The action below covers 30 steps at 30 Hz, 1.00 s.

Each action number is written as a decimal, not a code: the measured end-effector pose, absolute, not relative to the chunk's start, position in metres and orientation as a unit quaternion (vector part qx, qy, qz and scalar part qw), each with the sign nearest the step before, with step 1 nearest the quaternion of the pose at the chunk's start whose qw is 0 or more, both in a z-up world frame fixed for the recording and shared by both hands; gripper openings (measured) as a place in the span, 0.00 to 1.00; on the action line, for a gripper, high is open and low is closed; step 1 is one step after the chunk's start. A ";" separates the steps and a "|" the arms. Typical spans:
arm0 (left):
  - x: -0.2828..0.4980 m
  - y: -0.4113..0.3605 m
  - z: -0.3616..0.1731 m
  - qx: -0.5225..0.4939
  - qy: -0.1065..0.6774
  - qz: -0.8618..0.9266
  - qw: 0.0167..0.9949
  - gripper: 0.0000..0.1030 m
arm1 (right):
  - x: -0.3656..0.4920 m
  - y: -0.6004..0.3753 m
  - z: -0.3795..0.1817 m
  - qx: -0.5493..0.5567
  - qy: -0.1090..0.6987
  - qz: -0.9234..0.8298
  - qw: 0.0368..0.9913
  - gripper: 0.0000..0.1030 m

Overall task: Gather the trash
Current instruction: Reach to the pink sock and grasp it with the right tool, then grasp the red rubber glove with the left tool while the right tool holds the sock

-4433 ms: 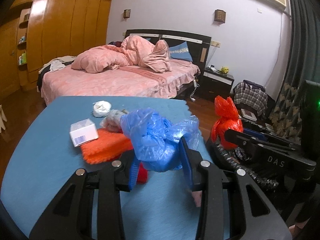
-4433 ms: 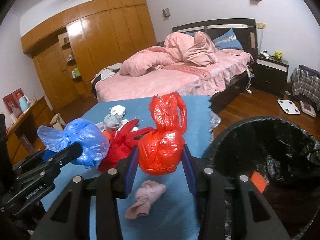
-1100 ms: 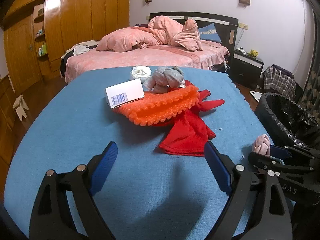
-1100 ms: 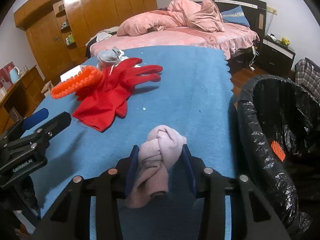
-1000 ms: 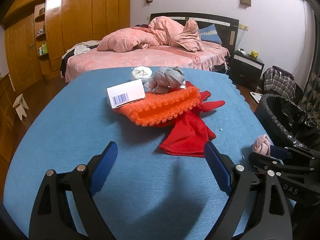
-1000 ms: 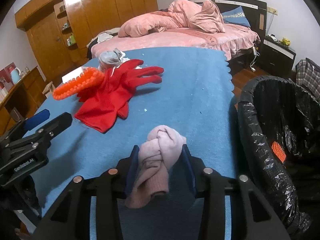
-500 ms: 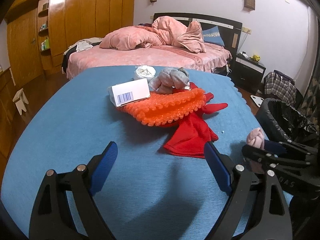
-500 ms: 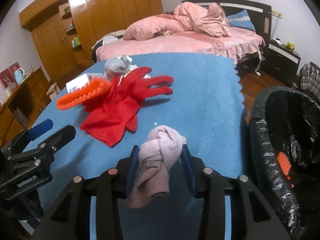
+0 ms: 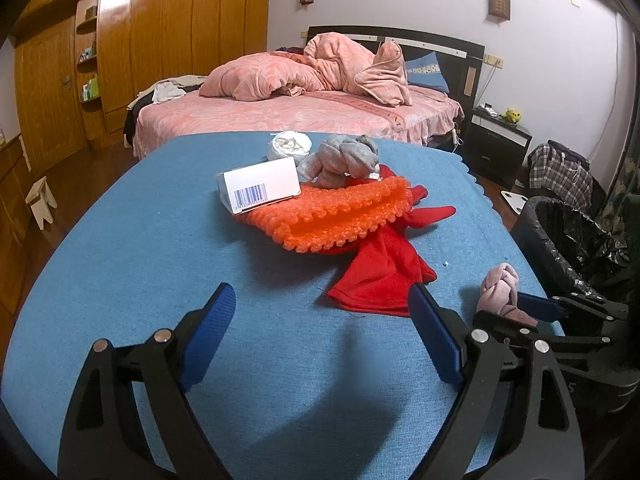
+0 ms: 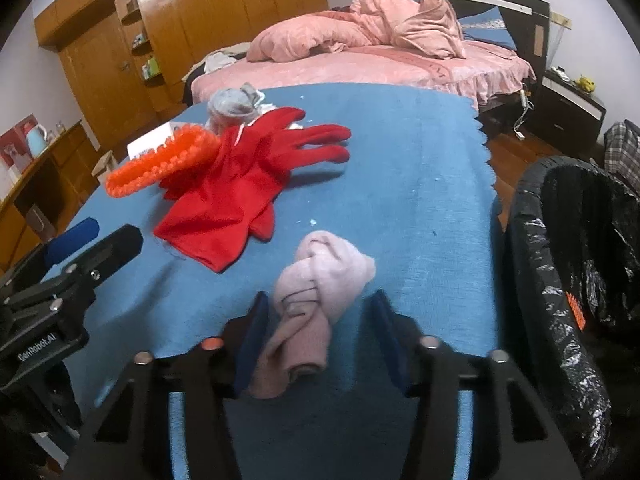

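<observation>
1. The left tool, low in the left wrist view, hangs wide and empty over the blue table, as it did a second ago.
2. At frame centre sit the white box, the orange mesh piece, the grey rolled sock and the red glove, all untouched and still to be collected.
3. In the right wrist view, the right tool at lower centre has just spread: half a second ago its pads clamped the pink rolled sock; now gaps show on both sides. The sock is near the table's edge, and I cannot tell whether it is lying there or falling.
4. The black-lined bin is at the right edge. The sock was let go short of it, so it probably needs re-gripping.
</observation>
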State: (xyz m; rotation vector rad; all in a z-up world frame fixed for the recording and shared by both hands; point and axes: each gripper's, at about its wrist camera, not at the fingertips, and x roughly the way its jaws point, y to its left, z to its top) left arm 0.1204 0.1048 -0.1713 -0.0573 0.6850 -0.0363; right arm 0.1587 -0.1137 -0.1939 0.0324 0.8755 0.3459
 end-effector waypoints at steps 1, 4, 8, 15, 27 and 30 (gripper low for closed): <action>0.121 0.105 -0.171 -0.028 0.337 -0.018 0.941 0.83 | 0.159 -0.113 -0.194 0.016 0.422 0.168 0.891 0.38; 0.121 0.103 -0.172 -0.026 0.340 -0.019 0.940 0.83 | 0.158 -0.114 -0.194 0.019 0.420 0.171 0.891 0.36; 0.124 0.100 -0.171 -0.026 0.344 -0.031 0.938 0.81 | 0.157 -0.116 -0.188 0.023 0.409 0.167 0.897 0.36; 0.145 0.091 -0.174 -0.028 0.358 -0.035 0.933 0.75 | 0.162 -0.122 -0.184 0.028 0.403 0.160 0.901 0.36; 0.163 0.072 -0.189 -0.016 0.394 -0.091 0.915 0.04 | 0.165 -0.127 -0.186 0.040 0.404 0.157 0.900 0.36; 0.155 0.068 -0.183 -0.006 0.371 -0.095 0.924 0.03 | 0.164 -0.131 -0.181 0.043 0.397 0.155 0.904 0.36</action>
